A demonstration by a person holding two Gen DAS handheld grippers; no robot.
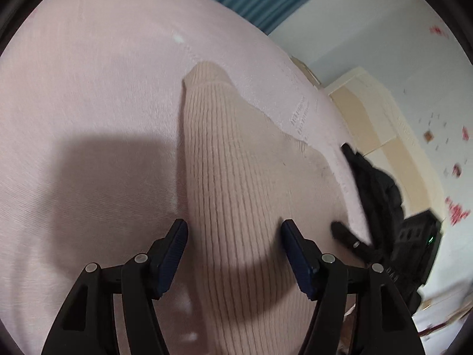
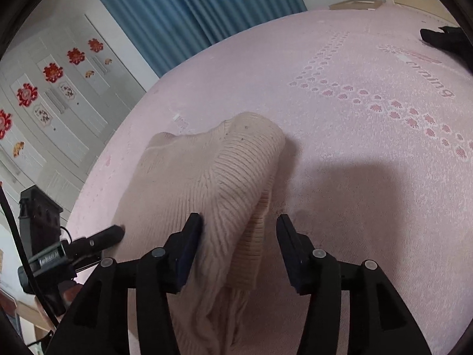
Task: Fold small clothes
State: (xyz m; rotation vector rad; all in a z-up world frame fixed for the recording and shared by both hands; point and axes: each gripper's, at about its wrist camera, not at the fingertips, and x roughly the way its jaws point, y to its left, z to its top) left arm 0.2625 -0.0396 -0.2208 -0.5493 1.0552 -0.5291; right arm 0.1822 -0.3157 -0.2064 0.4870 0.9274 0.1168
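Pink bedspread (image 2: 354, 153) carries a beige ribbed sweater (image 2: 207, 177), partly folded, near its left edge. Left gripper (image 1: 233, 230) and right gripper (image 2: 239, 224) both spread wide, straddling the knit.

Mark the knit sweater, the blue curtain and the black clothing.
knit sweater (image 2: 207, 174): right wrist view, ribbed body.
blue curtain (image 2: 189, 9): right wrist view, middle pleats.
black clothing (image 1: 375, 183): left wrist view, centre of the pile.
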